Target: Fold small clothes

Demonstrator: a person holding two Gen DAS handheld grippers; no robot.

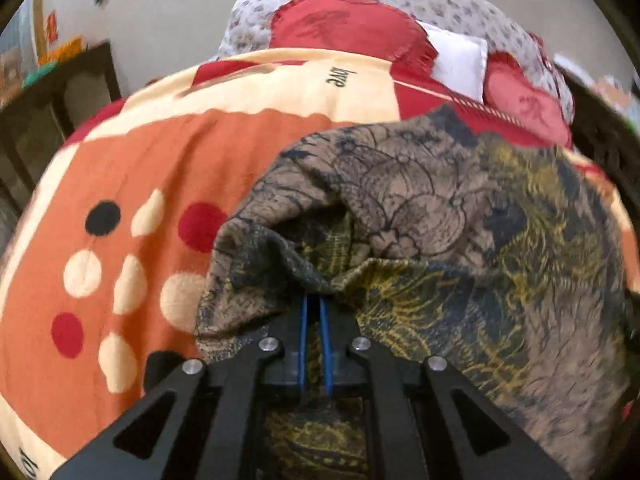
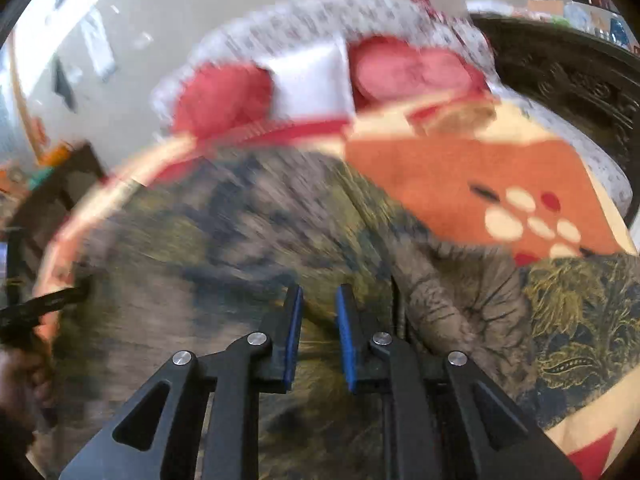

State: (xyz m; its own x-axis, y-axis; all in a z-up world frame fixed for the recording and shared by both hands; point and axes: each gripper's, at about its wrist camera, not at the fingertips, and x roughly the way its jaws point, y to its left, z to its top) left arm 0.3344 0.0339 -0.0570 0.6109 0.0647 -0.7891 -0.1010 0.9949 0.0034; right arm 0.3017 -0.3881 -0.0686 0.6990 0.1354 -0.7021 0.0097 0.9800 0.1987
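A brown garment [image 1: 440, 200] printed with dark blue and yellow leaves lies rumpled on an orange and cream dotted blanket [image 1: 160, 160]. My left gripper [image 1: 314, 304] is shut on a bunched fold at the garment's near edge; its blue pads are nearly together and the fabric hides their tips. In the blurred right wrist view, my right gripper [image 2: 319, 304] stands open just over the garment [image 2: 240, 240], with a clear gap between the blue pads [image 2: 294, 320]. The left gripper [image 2: 44, 304] shows at the far left edge at the garment's side, a hand [image 2: 20, 380] behind it.
The blanket [image 2: 460, 168] covers a bed. Red pillows [image 1: 344, 24] and a white pillow [image 1: 460, 60] lie at its far end against a flowered sheet. Dark wooden furniture [image 1: 60, 92] stands left of the bed, a carved dark board [image 2: 560, 72] to the right.
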